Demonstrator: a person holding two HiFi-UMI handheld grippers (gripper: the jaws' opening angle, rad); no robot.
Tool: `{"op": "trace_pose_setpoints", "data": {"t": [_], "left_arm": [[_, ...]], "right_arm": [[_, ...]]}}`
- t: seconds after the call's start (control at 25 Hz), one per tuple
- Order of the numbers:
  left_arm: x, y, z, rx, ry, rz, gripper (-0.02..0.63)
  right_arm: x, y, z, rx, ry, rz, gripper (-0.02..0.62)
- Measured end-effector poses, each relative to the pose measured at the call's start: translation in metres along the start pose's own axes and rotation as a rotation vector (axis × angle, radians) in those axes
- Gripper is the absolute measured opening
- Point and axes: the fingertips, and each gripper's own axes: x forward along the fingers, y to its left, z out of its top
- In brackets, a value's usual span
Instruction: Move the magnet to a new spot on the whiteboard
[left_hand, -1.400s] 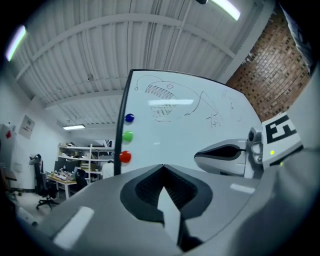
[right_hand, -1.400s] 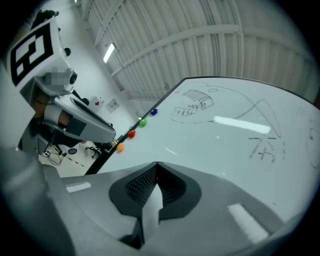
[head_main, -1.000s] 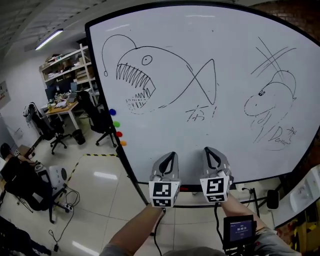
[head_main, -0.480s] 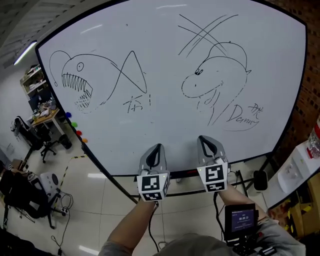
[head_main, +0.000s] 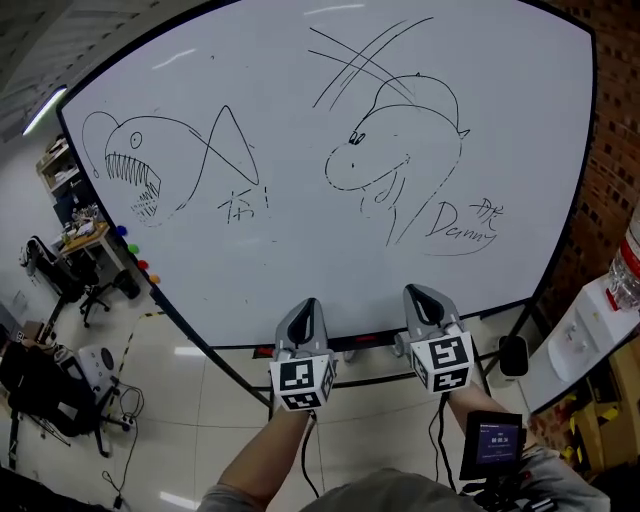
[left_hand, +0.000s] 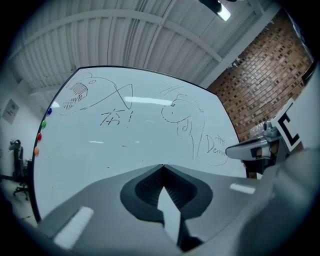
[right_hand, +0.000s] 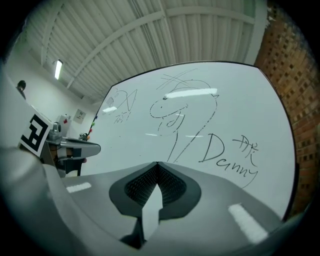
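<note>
Whiteboard fills most of the head view, with a brick wall at its right; low before its bottom edge the left gripper and right gripper sit side by side, apart from each other, both pointing at the board; each has its jaws pressed together with nothing between them (each gripper's own view shows the tips meeting). Up and left of the left gripper is a toothy fish sketch; above the right one, a beast's head and scrawled writing. The magnets, four coloured dots in a row (blue, green, red, orange), sit along the board's far left edge, well apart from both grippers; chairs stand beyond.
</note>
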Motion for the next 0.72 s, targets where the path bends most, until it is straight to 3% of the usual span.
{"op": "trace_pose_setpoints", "data": {"t": [0.36, 0.72], "left_arm": [[-0.018, -0.007, -0.009, -0.053, 0.021, -0.05, 0.0], [-0.034, -0.013, -0.016, -0.068, 0.039, -0.082, 0.0]], "right_arm": [[-0.032, 0.007, -0.018, 0.138, 0.043, -0.036, 0.006], [-0.048, 0.023, -0.016, 0.128, 0.063, -0.037, 0.005]]}}
